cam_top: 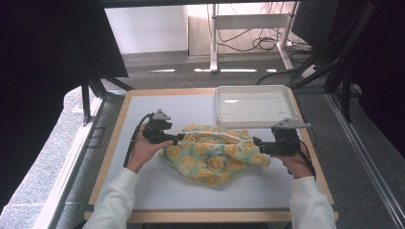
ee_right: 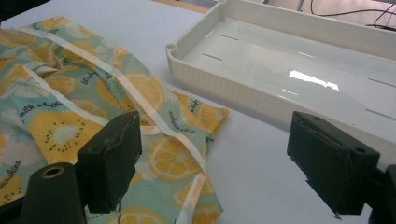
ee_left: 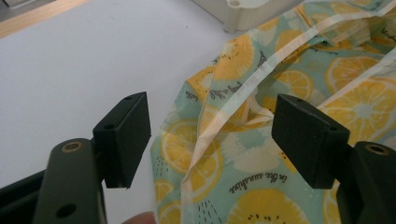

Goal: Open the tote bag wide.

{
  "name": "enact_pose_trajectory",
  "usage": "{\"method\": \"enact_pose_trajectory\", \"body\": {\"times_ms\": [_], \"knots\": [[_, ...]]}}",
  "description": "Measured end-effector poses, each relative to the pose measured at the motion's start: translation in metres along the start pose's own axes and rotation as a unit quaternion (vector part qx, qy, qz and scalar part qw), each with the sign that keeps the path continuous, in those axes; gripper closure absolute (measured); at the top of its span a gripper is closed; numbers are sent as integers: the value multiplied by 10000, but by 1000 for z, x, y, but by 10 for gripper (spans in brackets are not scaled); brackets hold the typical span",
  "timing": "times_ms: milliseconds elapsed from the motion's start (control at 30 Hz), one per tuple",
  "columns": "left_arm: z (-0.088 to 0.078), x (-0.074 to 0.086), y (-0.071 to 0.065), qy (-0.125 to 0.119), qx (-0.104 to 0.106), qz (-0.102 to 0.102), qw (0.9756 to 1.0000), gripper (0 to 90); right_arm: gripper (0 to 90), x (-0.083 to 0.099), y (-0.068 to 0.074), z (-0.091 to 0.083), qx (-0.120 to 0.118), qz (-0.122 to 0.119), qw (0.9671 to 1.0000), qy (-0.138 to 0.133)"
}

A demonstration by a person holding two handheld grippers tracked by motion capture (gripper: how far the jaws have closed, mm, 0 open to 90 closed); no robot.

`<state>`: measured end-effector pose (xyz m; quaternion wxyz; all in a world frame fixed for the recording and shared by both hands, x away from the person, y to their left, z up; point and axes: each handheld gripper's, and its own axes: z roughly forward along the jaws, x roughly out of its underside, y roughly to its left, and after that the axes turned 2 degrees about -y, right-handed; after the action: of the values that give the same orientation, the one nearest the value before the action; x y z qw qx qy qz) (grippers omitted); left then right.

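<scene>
Two tongs flank a crumpled cloth printed with lemon slices, which lies near the middle of the white surface, a little toward its far edge. High view: the left tongs point at the cloth's left end and the right tongs at its right end; a white tray sits empty at the far right corner, just beyond the cloth.

Left gripper view: the left tongs stand wide open, one jaw over the bare surface, the other over the cloth. A pale hem band runs between them, not yet pinched. The tray's corner shows at the top.

Right gripper view: the right tongs are also wide open; one jaw hangs over the cloth's near corner, the other over the bare surface in front of the tray.

Judged step: approach to a two-ended grasp, probably for spreading or folding the cloth. The next move calls for lowering each pair onto a hem or corner and closing on a single layer, so the bunched folds do not come up together.
</scene>
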<state>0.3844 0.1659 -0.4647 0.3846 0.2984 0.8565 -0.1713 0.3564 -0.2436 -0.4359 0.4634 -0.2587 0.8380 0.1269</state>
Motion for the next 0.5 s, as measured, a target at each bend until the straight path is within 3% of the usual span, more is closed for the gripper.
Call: {"method": "enact_pose_trajectory", "body": {"times_ms": [333,400,433,500], "knots": [[23,7,6,219,94,98,9997,360,179,0,7,5,82,-131,9999,31],[28,9,9,290,211,57,9993,453,179,1,8,6,117,-176,9998,47],[30,10,10,311,258,31,9992,555,179,1,8,6,138,-194,9997,51],[32,12,12,365,347,-10,9987,601,179,1,8,6,145,-188,9997,48]]}}
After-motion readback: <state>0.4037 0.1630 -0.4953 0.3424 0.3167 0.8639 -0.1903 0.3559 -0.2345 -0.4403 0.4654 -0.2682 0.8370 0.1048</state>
